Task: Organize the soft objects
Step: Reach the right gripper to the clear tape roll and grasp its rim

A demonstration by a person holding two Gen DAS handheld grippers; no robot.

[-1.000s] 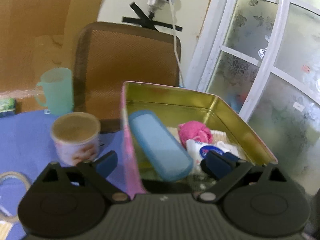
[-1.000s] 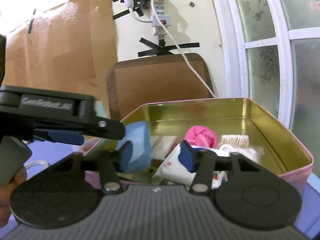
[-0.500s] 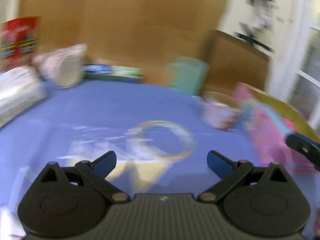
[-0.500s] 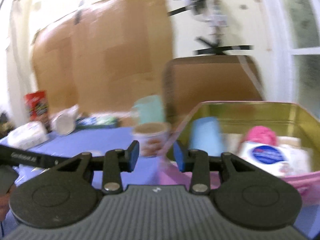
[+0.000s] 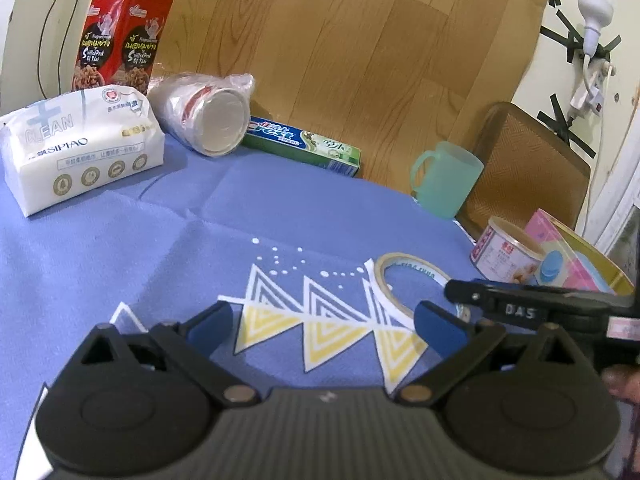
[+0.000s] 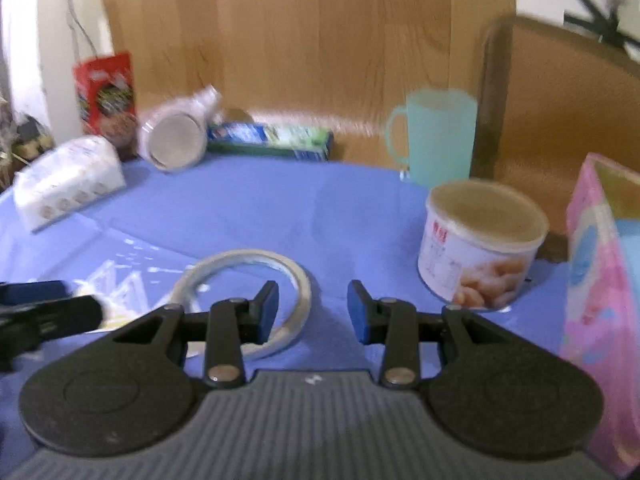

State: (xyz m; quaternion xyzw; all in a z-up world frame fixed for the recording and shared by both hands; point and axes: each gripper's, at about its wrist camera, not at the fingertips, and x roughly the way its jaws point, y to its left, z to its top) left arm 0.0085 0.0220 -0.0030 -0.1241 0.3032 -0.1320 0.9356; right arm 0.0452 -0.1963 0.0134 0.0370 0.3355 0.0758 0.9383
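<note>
Facing the blue tablecloth (image 5: 168,240), both grippers carry nothing; the left gripper (image 5: 324,326) has its jaws spread wide over the printed triangles, and the right gripper (image 6: 313,312) has its jaws closing with only cloth and the edge of the tape ring (image 6: 256,300) showing between them. As I judge it, the soft thing left to sort is the white tissue pack (image 5: 80,148), lying at the far left of the cloth, well apart from both grippers and from the pink tin (image 6: 600,280) at the right edge; the risk lies in that long reach; the wrapped stack of cups (image 5: 208,116) and the toothpaste box (image 5: 300,142) lie just beside the pack and could be knocked or grabbed by mistake; a narrowed right gripper may not fit around so bulky a pack; a carry back could clip the lidded can (image 6: 480,248) standing just beside the tin.
</note>
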